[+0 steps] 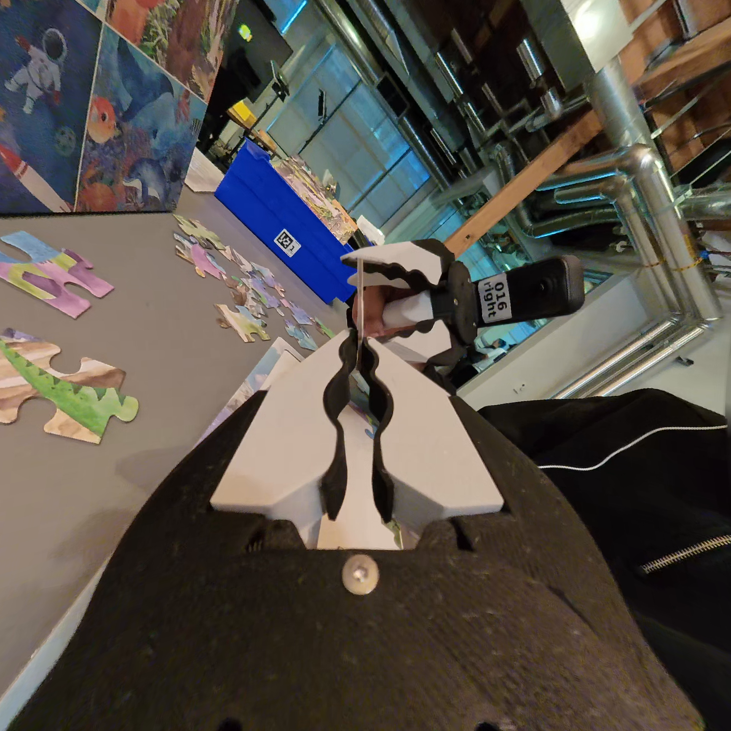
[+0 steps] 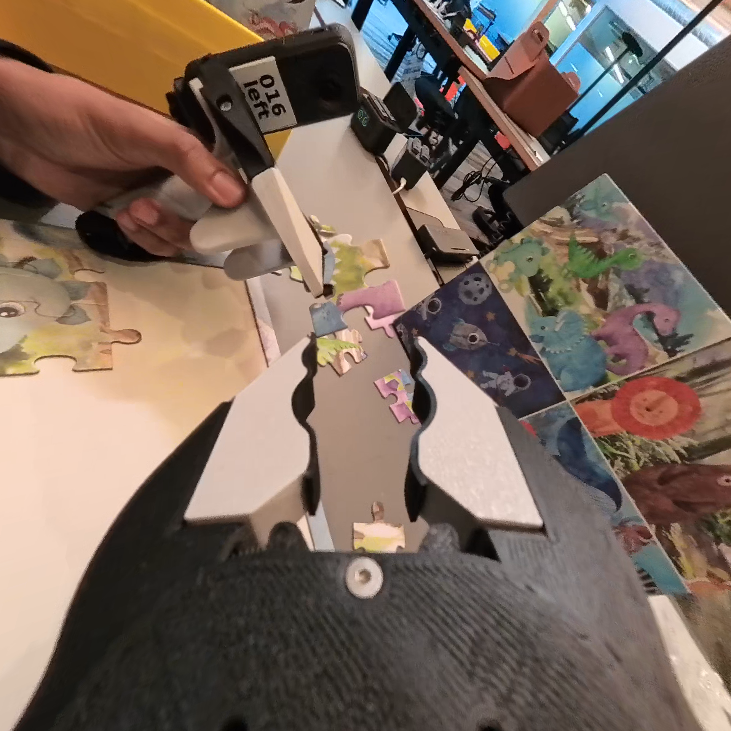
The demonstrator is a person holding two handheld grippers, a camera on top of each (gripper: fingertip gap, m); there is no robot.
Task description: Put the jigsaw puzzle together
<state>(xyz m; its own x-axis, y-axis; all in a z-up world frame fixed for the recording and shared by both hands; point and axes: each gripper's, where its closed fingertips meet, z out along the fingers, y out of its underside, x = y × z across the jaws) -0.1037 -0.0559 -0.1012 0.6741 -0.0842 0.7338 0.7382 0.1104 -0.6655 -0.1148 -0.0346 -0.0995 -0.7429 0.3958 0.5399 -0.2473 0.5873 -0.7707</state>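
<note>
My left gripper is shut on a thin puzzle piece, seen edge-on and sticking out past the fingertips. It is held up beside the table edge. My right gripper is open and empty above the grey table; in the left wrist view its open jaws stand at the piece's far end. In the right wrist view the left gripper points down at a blue-topped piece; I cannot tell if that is the held one. A partly built puzzle lies at left.
Loose pieces are scattered on the table, with two larger ones nearer. The picture-covered puzzle box stands at the right. A blue bin and a yellow bin are farther off. A hand holds the left gripper. My left and right fingertips are right by each other.
</note>
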